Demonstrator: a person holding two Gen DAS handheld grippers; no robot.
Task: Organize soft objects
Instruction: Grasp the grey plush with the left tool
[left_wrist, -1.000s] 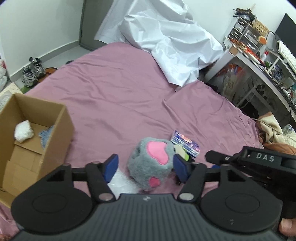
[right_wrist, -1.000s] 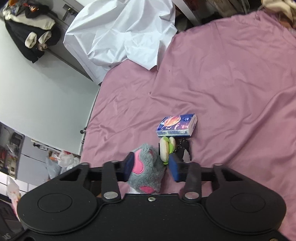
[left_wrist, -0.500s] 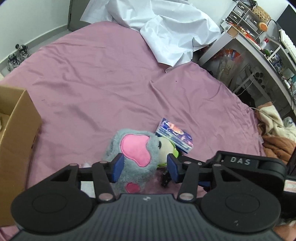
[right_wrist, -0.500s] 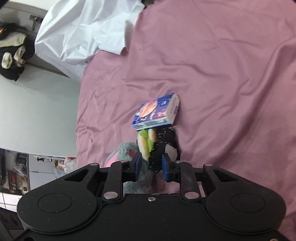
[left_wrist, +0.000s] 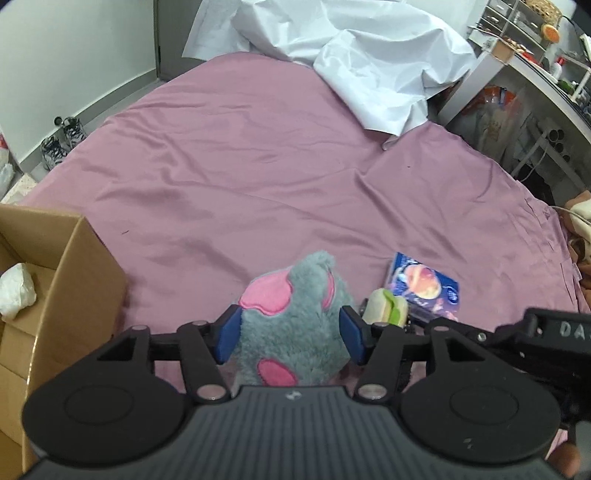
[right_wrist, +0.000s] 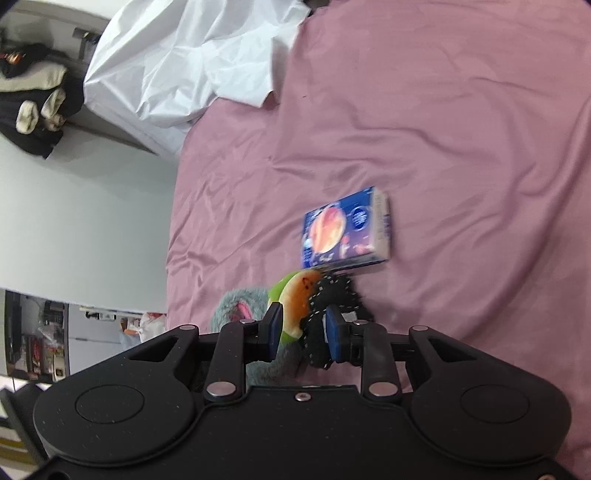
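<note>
A grey plush paw (left_wrist: 291, 321) with pink pads sits on the pink bed sheet (left_wrist: 258, 177). My left gripper (left_wrist: 290, 334) is shut on it, both blue pads pressed into its fur. My right gripper (right_wrist: 301, 330) is shut on a small burger-shaped toy (right_wrist: 295, 302) with a black knitted piece (right_wrist: 328, 306) beside it. The burger toy (left_wrist: 386, 310) also shows in the left wrist view, just right of the paw. The grey paw (right_wrist: 236, 308) shows at the left of the right gripper.
A blue tissue pack (left_wrist: 423, 291) lies on the sheet behind the toys, also seen in the right wrist view (right_wrist: 343, 232). An open cardboard box (left_wrist: 55, 280) holding a white soft lump (left_wrist: 16, 291) stands at the left. A white sheet (left_wrist: 354, 59) is heaped at the far side.
My left gripper has closed onto the grey paw and lifted it slightly. My right gripper has closed onto the burger toy and black piece. Both views have shifted closer to the toys.
</note>
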